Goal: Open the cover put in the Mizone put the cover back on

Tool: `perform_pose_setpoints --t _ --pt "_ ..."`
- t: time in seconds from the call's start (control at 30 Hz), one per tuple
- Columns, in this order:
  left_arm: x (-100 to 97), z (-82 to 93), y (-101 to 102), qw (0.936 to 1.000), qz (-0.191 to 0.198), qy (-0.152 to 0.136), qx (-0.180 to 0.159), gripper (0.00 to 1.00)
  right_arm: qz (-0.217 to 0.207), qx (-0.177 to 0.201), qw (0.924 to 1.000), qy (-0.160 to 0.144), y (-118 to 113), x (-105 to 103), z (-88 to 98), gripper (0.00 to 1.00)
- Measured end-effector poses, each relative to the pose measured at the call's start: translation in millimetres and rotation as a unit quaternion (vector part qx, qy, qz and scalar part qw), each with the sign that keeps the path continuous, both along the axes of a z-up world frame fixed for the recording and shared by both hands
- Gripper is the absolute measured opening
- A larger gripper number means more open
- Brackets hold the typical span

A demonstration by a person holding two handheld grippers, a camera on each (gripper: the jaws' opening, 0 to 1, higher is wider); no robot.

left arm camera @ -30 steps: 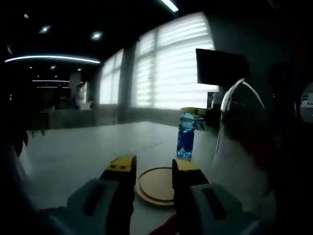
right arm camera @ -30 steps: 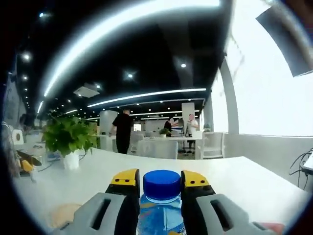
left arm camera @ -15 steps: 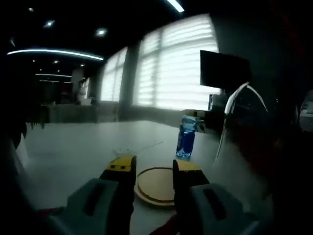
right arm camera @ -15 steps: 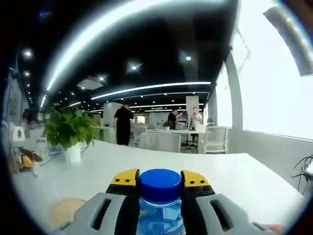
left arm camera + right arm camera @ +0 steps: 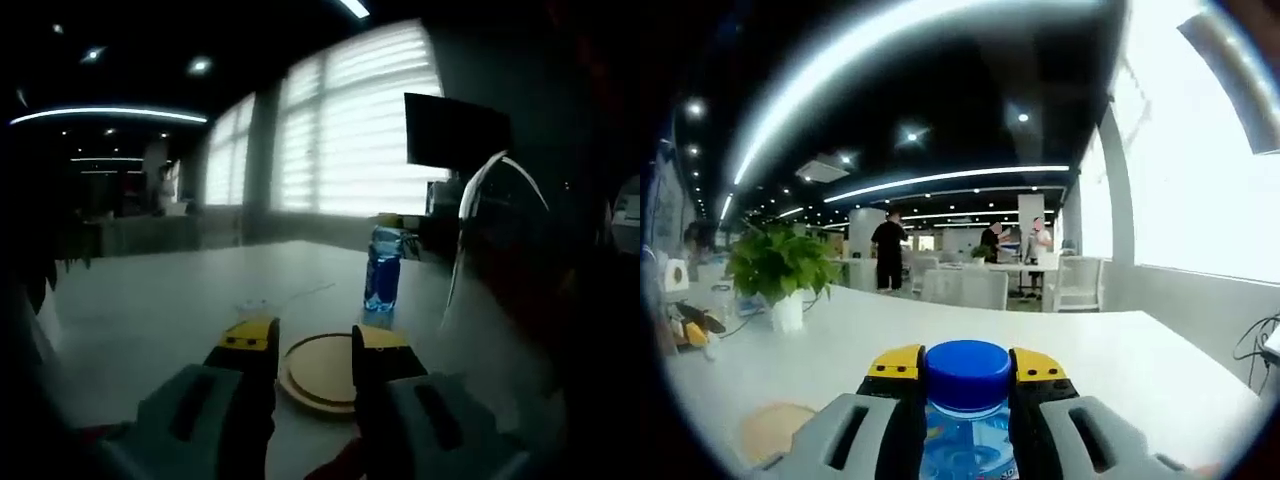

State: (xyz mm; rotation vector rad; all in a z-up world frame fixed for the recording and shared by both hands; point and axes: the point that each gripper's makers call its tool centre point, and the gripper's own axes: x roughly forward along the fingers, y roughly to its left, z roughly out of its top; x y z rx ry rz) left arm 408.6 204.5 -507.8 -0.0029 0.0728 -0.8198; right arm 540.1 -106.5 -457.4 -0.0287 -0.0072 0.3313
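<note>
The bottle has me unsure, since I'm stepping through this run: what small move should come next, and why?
Probably carry the Mizone bottle toward the round wooden cover. The right gripper is shut on the bottle just under its blue cap, while the left gripper hangs open over the cover, not yet gripping it.

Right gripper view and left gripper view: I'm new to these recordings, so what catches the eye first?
The bottle's blue cap sits clamped between the right hand-held gripper's yellow-tipped jaws, low in the right gripper view. In the left gripper view, the round wooden disc lies on the white table just beyond the open left hand-held gripper.
</note>
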Motion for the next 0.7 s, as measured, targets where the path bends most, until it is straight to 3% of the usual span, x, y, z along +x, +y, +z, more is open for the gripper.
perform_pose_setpoints --t 0.23,0.7 --pt "-0.1 3.7 2.9 1.0 0.003 -0.003 -0.007 0.23 0.005 -0.006 1.0 -0.006 0.8 1.6 0.7 0.24" --pt "2.3 -5.4 1.5 1.0 0.002 0.004 0.009 0.23 0.012 -0.012 0.9998 -0.012 3.4 2.3 2.5 0.23"
